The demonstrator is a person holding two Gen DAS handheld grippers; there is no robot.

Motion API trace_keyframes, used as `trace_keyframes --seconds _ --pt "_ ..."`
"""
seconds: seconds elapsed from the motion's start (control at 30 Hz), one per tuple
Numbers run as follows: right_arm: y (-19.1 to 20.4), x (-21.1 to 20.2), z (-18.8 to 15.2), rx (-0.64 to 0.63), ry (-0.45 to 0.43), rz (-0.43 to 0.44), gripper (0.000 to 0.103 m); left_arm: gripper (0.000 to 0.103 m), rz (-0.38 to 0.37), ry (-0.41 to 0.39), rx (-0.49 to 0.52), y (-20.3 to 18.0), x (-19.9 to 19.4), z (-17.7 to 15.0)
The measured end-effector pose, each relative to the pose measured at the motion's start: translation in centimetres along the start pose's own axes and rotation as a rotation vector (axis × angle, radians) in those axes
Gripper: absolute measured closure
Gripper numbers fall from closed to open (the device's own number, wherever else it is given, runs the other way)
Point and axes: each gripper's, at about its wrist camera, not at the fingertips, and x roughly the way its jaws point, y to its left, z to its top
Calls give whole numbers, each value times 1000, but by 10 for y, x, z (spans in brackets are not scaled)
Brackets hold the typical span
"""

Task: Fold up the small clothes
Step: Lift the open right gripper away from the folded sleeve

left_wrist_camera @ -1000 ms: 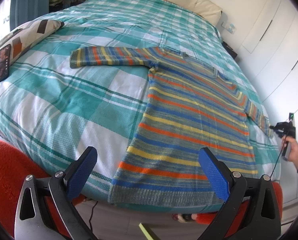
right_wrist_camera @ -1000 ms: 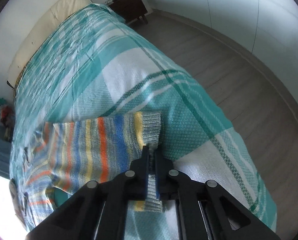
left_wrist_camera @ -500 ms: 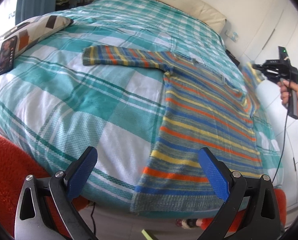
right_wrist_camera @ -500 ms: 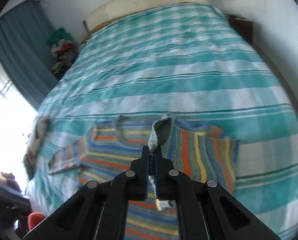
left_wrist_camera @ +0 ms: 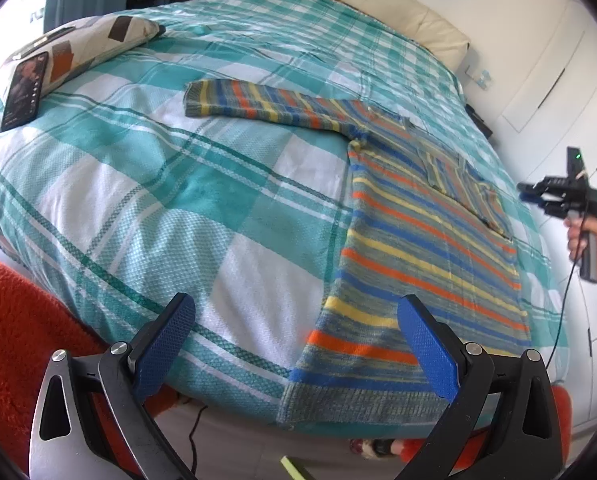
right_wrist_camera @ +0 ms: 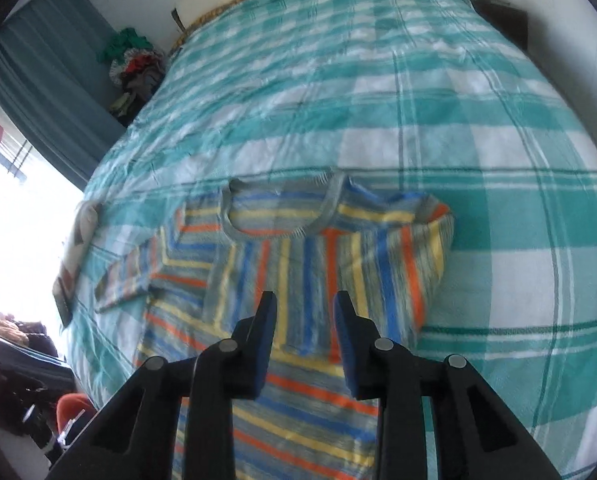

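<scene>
A teal-and-white checked bedspread [left_wrist_camera: 186,200] fills your view, and across its right half lies the striped knit sweater [left_wrist_camera: 426,264] in grey, blue, orange and yellow, hem at the near edge of the bed, neckline toward the far side. Its right sleeve [right_wrist_camera: 338,276] is folded inward over the chest, cuff pointing toward the hem; its left sleeve [left_wrist_camera: 258,104] stretches out flat to the left. A patterned cushion [left_wrist_camera: 86,44] with a black phone [left_wrist_camera: 22,92] leaning on it sits at the far left.

Your right gripper [right_wrist_camera: 304,320] hangs just above the folded sleeve with its blue pads parted and nothing between them; the jaws have just been opening. Your left gripper [left_wrist_camera: 294,348] waits over the near edge of the bed, spread wide and empty, its right pad over the hem.

The risks from here: the folded sleeve looks bunched and raised at the shoulder, so it may slide out of place if the pads brush it as you pull away. The knit is loose enough for a pad edge to snag a stitch and drag the body askew. Reaching for the left sleeve with only one layer pinched could leave a crooked, lopsided fold
</scene>
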Motion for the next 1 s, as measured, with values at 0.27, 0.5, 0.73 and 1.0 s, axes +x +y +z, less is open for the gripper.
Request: trace_keyframes --seconds 0.27,0.5,0.73,1.0 --pt "-68 36 -43 93 9 -400 88 2 22 -24 74 -12 -5 -6" --pt "-29 3 -73 -9 -35 -112 72 2 32 -12 83 -11 0 -6" --pt "-55 8 -119 35 -57 -383 68 2 40 -26 59 -2 -4 -7" --pt "-12 -59 -180 -42 -250 -391 58 2 58 -4 46 3 2 -8"
